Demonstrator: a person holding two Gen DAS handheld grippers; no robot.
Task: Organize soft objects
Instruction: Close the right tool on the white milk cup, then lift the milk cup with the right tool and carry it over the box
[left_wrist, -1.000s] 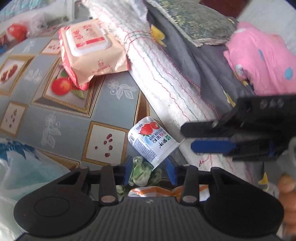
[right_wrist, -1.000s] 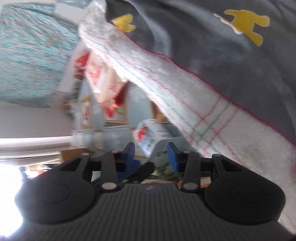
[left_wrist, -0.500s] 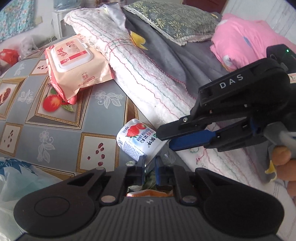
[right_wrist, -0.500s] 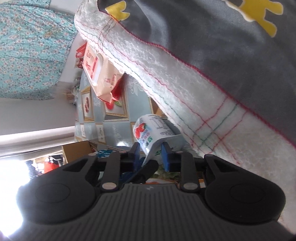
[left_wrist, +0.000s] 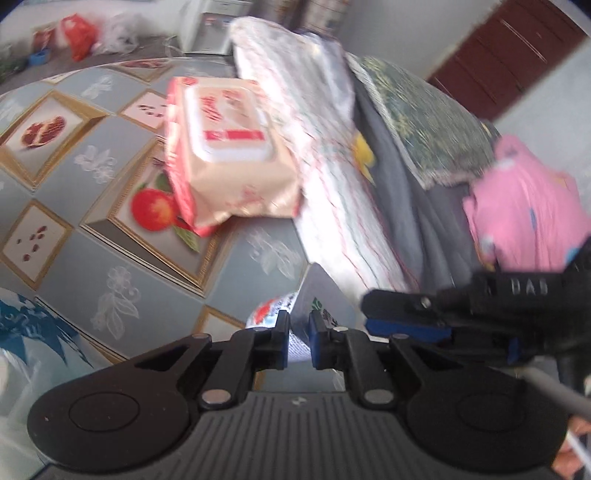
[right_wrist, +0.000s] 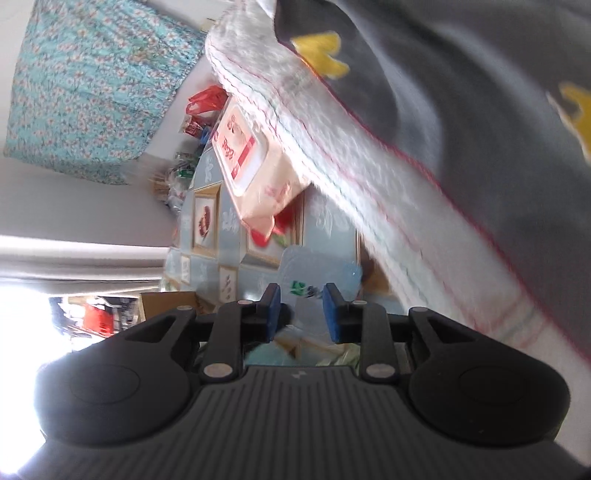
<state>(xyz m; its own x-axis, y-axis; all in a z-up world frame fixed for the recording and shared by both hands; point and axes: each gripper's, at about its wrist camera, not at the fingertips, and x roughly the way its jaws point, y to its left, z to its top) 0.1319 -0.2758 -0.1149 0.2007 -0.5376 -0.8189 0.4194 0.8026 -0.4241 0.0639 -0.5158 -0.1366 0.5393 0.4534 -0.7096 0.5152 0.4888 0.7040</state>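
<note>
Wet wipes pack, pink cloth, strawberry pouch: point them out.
wet wipes pack (left_wrist: 225, 125), left wrist view, white lid.
pink cloth (left_wrist: 528, 206), left wrist view, middle fold.
strawberry pouch (left_wrist: 267, 310), left wrist view, printed corner.

Both the left hand-held gripper (left_wrist: 299, 334) and right hand-held gripper (right_wrist: 301, 308) tilt downward, jaws nearly closed.

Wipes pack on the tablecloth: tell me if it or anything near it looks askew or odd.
The wipes pack sits crooked, one edge propped on the white quilted blanket rather than flat on the tablecloth. The strawberry pouch looks crumpled, pinched by both the left gripper and the right gripper.
</note>
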